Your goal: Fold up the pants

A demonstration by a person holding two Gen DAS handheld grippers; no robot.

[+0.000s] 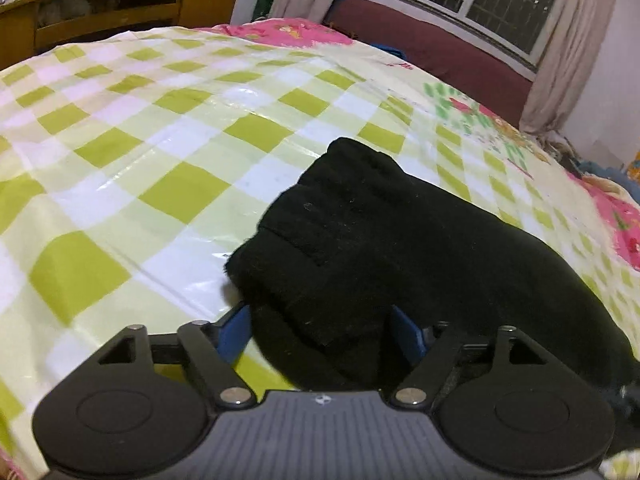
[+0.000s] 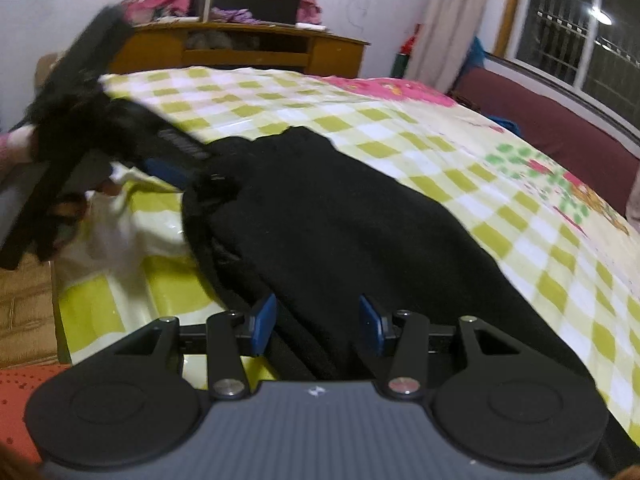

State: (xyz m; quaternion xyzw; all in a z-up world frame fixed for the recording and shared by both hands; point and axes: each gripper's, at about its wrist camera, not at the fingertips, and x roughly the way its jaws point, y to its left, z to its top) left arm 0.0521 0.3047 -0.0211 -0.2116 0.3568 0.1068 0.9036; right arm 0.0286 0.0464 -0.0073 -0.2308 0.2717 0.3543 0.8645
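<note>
— Left wrist view: what do you see?
— The black pants [image 1: 380, 240] lie folded on the bed [image 1: 160, 152], on its green checked sheet. The left tool [image 1: 320, 332] is spread wide, a fold of cloth between its blue pads [image 1: 232, 334], not pinched.
— And the right wrist view?
— The right tool [image 2: 318, 326] stands half spread over the near edge of the pants [image 2: 340, 232]; whether its pads press the cloth I cannot tell. The left tool [image 2: 176, 160] reaches in at the far end.
</note>
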